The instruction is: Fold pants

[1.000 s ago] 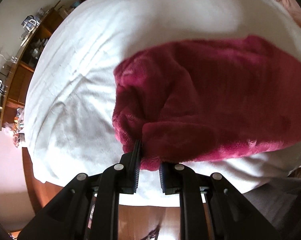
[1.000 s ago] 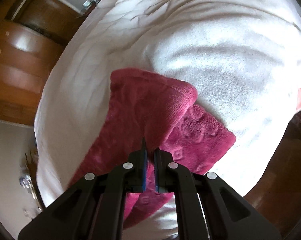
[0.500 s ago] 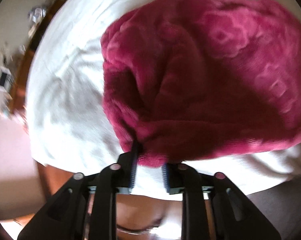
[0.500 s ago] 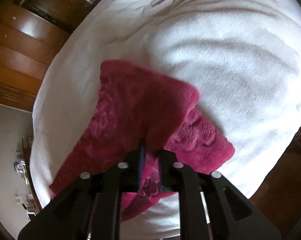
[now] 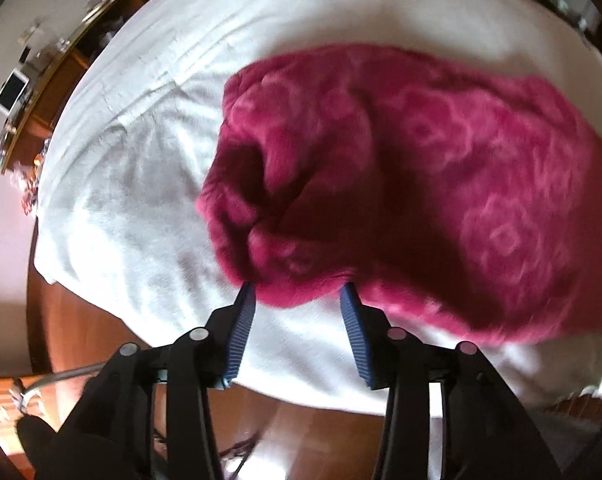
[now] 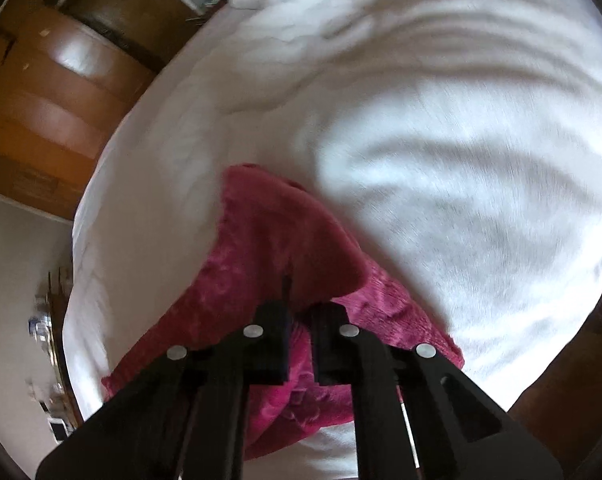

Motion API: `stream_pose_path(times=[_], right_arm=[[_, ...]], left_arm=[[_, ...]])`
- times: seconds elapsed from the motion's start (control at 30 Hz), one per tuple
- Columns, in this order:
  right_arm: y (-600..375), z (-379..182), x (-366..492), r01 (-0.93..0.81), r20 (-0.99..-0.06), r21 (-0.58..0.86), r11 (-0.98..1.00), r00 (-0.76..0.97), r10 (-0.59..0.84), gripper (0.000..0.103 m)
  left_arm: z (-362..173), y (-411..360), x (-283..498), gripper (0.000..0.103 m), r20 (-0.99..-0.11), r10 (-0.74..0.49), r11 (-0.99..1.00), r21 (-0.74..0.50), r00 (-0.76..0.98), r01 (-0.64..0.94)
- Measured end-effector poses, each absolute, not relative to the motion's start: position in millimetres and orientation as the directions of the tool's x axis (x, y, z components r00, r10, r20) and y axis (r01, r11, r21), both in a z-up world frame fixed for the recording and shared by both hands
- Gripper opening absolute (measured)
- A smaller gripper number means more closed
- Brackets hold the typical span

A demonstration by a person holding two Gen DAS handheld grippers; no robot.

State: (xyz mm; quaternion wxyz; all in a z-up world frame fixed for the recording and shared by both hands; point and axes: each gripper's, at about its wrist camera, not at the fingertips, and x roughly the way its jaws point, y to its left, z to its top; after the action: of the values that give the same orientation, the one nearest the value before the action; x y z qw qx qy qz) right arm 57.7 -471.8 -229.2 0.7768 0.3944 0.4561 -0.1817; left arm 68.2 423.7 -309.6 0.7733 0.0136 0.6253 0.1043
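1. Laying the folded edge down cleanly is the step in hand, as I judge it: the magenta fleece pants (image 5: 401, 184) lie on the white bed cover (image 5: 141, 184), filling the left wrist view from about 10 o'clock round to 4 o'clock.
2. The left gripper (image 5: 297, 294) has its jaws spread wide, the blue pads (image 5: 241, 328) either side of the near hem at 6 o'clock and clamping nothing; back it straight off so the pile does not drag along.
3. The right gripper (image 6: 299, 312) has its jaws drawn narrow, with pants cloth bunched at the tips; it appears to be pinching a fold, though blur hides the actual contact.
4. In the right wrist view the pants (image 6: 273, 248) sit at centre to 7 o'clock, one layer draped over another.
5. Release the right side only once its edge lies flat against the layer below; plush fabric this thick will likely spring back.
6. Smooth outward afterwards, toward the cover's open area at 1 o'clock.
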Motion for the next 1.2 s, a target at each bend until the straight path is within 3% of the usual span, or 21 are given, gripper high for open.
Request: stream_pose_path(times=[0.23, 0.57, 0.7, 0.87, 0.93, 1.0, 1.03, 1.2], right_arm=[[-461, -168, 38, 0.554, -0.834, 0.404, 0.728, 0.549, 0.045, 0.006], [-474, -264, 10, 0.663, -0.937, 0.248, 0.707, 0.349, 0.001, 0.007], [-475, -249, 10, 0.666, -0.935, 0.211, 0.716, 0.352, -0.052, 0.027], [-471, -200, 17, 0.649, -0.885, 0.018, 0.761, 0.364, -0.29, 0.029], [-463, -188, 33, 0.596, -0.873, 0.031, 0.802, 0.407, -0.269, 0.03], [-456, -185, 51, 0.554, -0.87, 0.049, 0.831, 0.433, -0.237, 0.052], [-454, -184, 58, 0.538, -0.868, 0.056, 0.841, 0.442, -0.225, 0.058], [-446, -202, 113, 0.459, -0.881, 0.029, 0.888, 0.431, -0.194, 0.06]], left_arm=[[-336, 407, 97, 0.046, -0.968, 0.188, 0.958, 0.144, 0.164, -0.25], [-368, 401, 103, 0.048, -0.947, 0.311, 0.945, 0.3, 0.079, -0.127], [-378, 406, 97, 0.048, -0.925, 0.376, 0.924, 0.371, 0.047, -0.089], [-393, 440, 74, 0.047, -0.912, 0.407, 0.895, 0.409, -0.05, -0.178], [-388, 452, 66, 0.047, -0.932, 0.36, 0.9, 0.355, -0.028, -0.251], [-378, 453, 62, 0.047, -0.944, 0.328, 0.907, 0.309, 0.02, -0.286], [-371, 450, 63, 0.047, -0.947, 0.316, 0.913, 0.29, 0.048, -0.285], [-347, 426, 80, 0.047, -0.945, 0.292, 0.939, 0.253, 0.146, -0.233]])
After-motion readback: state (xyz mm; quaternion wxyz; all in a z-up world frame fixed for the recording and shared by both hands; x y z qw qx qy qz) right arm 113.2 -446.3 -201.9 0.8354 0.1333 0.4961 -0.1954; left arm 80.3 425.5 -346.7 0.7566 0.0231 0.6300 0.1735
